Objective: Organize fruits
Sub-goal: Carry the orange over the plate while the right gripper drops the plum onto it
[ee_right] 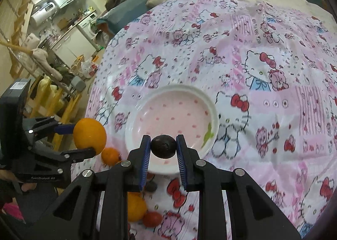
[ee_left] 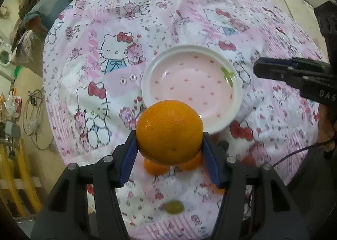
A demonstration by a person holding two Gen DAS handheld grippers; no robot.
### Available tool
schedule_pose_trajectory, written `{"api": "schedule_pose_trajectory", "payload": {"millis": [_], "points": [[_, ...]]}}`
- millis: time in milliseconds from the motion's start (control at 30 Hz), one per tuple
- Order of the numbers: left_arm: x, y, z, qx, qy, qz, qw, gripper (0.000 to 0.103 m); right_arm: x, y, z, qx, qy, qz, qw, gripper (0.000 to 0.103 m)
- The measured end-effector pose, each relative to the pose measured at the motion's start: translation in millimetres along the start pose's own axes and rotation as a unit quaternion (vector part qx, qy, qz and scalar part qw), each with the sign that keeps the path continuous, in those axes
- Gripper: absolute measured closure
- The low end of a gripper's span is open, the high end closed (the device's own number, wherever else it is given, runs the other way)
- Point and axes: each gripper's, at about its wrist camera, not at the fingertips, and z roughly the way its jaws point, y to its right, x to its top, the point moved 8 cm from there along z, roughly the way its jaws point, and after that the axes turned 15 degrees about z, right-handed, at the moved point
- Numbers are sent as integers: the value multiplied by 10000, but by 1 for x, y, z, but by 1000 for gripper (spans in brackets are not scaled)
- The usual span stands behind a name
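Note:
My left gripper (ee_left: pixel 169 136) is shut on a large orange (ee_left: pixel 169 132), held above the cloth just short of the near rim of a pink plate (ee_left: pixel 168 56) with a white rim. In the right wrist view the left gripper (ee_right: pixel 84 139) shows with the orange (ee_right: pixel 89 136) at the left. My right gripper (ee_right: pixel 163 146) is shut on a small dark plum (ee_right: pixel 163 146) over the near edge of the plate (ee_right: pixel 210 100). It enters the left wrist view at the right (ee_left: pixel 259 68). The plate holds no fruit.
Small oranges (ee_left: pixel 155 168) and a green grape (ee_left: pixel 173 207) lie on the Hello Kitty cloth (ee_left: pixel 118 54) below my left gripper. Another orange (ee_right: pixel 110 155), a yellow fruit (ee_right: pixel 135 207) and a red fruit (ee_right: pixel 152 219) lie near my right gripper. Room clutter stands at the left.

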Motion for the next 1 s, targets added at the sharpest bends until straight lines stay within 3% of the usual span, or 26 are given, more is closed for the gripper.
{"api": "schedule_pose_trajectory", "payload": {"millis": [367, 567, 1000], "points": [[47, -18, 56, -160, -206, -268, 9993, 48, 28, 26, 55, -235, -283, 170, 9992, 77], [64, -11, 88, -202, -352, -121, 9991, 48, 37, 34, 83, -296, -475, 204, 9982, 77], [79, -20, 123, -295, -491, -201, 9982, 48, 43, 55, 120, -379, -772, 562, 9947, 77]]}}
